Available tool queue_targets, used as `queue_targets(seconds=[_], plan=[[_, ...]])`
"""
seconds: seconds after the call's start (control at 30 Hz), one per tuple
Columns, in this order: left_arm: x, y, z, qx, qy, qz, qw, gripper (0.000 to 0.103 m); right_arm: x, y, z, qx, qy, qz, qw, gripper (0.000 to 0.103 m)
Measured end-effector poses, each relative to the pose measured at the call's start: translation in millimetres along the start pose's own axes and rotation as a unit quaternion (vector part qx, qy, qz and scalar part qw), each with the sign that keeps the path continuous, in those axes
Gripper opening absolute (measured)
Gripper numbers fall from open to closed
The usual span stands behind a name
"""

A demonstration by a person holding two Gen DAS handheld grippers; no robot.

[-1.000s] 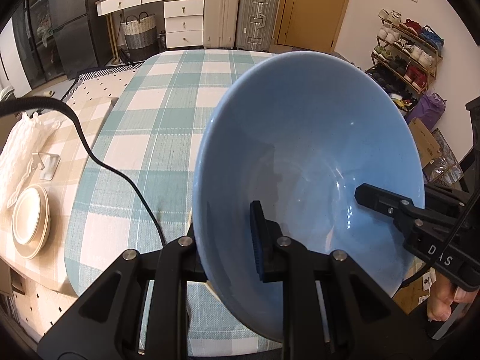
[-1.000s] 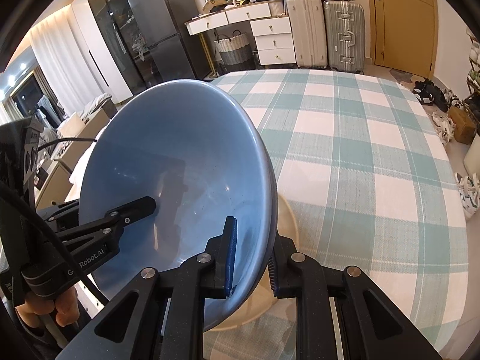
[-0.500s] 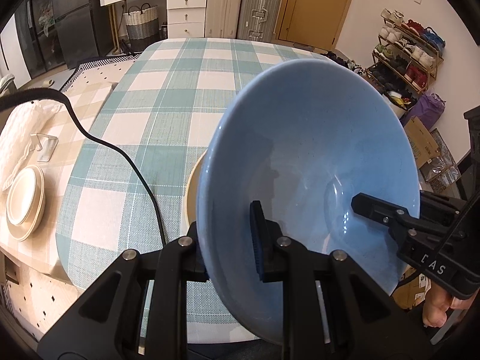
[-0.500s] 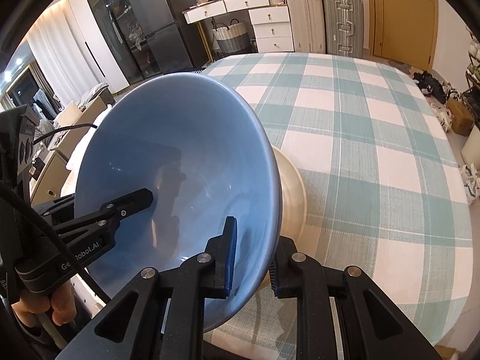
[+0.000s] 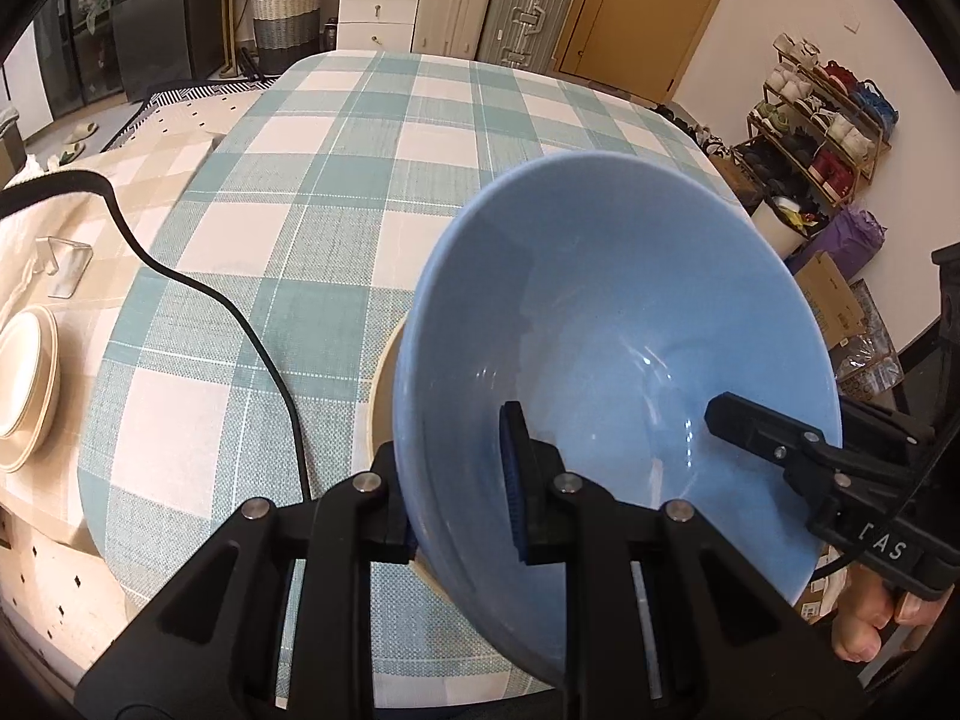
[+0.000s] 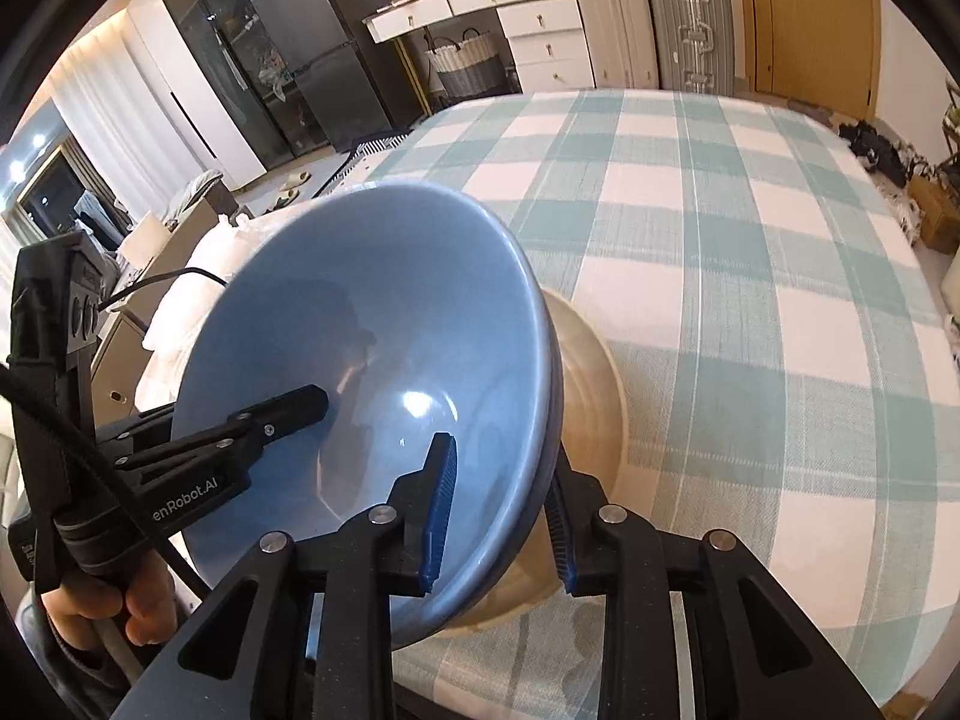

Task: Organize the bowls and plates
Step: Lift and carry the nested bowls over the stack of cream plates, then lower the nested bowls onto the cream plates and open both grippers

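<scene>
A large light blue bowl is held by both grippers above the near edge of the checked table. My left gripper is shut on its left rim, and my right gripper is shut on its right rim. The bowl also shows in the right wrist view. Under it lies a cream plate, whose edge also shows in the left wrist view. Each view shows the other gripper: the right one and the left one.
The teal and white checked tablecloth stretches away. A stack of cream plates sits on a side surface at the left, by a clear stand. A black cable crosses the table's left part. A shoe rack is at the right.
The bowl has come down and toward the near table edge. The cream plate has come into view under it. Both grippers stay shut on the rim.
</scene>
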State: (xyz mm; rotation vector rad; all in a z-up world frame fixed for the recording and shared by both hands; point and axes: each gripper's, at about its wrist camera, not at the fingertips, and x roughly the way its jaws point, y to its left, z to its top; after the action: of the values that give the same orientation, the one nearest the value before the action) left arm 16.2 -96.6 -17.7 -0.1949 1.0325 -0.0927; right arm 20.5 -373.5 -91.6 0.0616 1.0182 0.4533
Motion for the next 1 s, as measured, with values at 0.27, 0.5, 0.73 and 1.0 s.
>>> queue_targets(seconds=[0.27,0.5,0.73,1.0], plan=[[7,2,7,-0.001,-0.002,0.010,0.9999,0.022,4,2,2,-0.008,-0.003,-0.009,1.000,0.045],[-1,2,10,0.008,-0.024,0.018,0.9995,0.058,-5,0,1,-0.016,-0.024,-0.018,0.999,0.069],[-13,2,11,0.024,-0.045,0.020,0.9985,0.075,-21,1,1,-0.026,-0.058,-0.015,0.998,0.083],[-27,10,9,0.032,-0.072,0.024,0.9966,0.082,-44,-7,-6,-0.005,-0.127,-0.030,0.991,0.087]])
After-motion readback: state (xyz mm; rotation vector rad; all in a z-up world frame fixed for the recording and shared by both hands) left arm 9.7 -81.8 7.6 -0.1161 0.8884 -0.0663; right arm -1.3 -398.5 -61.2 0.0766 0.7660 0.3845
